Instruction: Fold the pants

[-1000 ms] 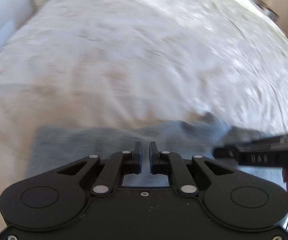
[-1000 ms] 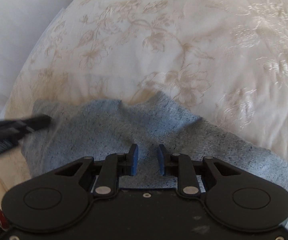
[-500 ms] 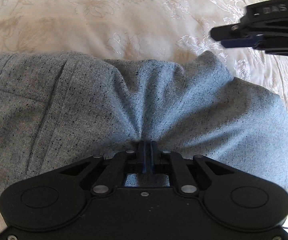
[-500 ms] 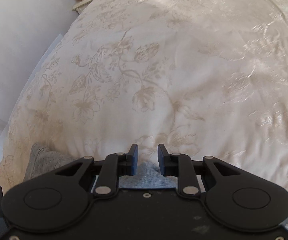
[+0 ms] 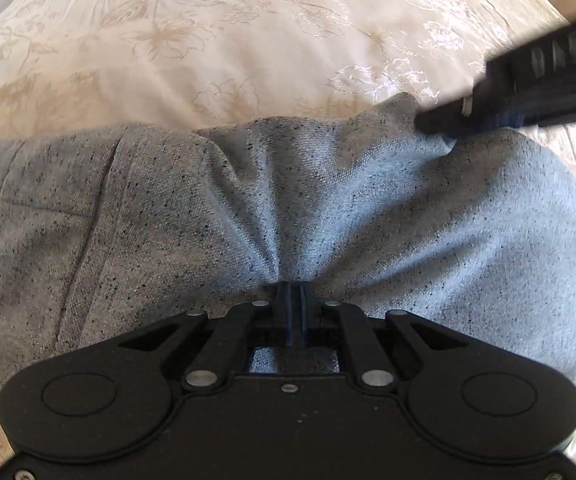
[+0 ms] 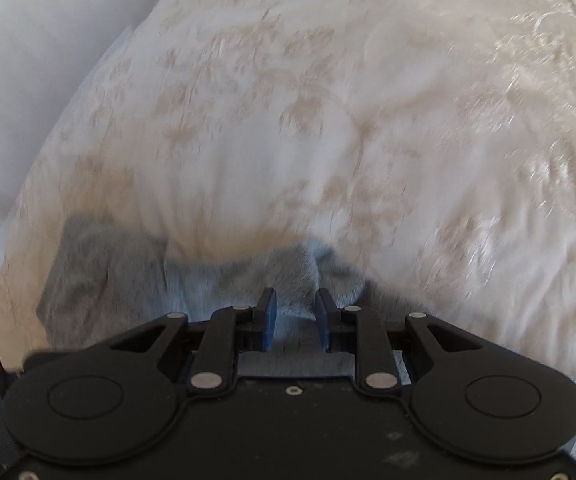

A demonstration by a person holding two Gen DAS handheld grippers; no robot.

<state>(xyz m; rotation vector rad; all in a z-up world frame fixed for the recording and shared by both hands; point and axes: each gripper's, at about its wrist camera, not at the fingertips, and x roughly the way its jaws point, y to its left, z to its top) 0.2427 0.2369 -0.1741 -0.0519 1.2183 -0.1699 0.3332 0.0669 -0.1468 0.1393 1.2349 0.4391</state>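
Grey speckled pants (image 5: 167, 240) lie across a cream flowered bedspread (image 5: 247, 40). My left gripper (image 5: 292, 296) is shut on a pinched fold near the middle of the pants, and creases fan out from the pinch. My right gripper (image 5: 428, 124) reaches in from the upper right, its tips at a raised corner on the pants' far edge. In the blurred right wrist view, the right gripper (image 6: 295, 312) stands open with a peak of the pants (image 6: 107, 280) just beyond its blue pads (image 6: 268, 316). The pads are not pressing on the cloth.
The bedspread (image 6: 368, 120) fills the space beyond the pants. A pale wall or side panel (image 6: 27, 60) runs along the bed's left edge. A seam and pocket line (image 5: 99, 220) mark the pants' left part.
The left gripper came down onto the pants and now pinches a fold. The right gripper lifted away from the cloth, then came back down to the far edge.
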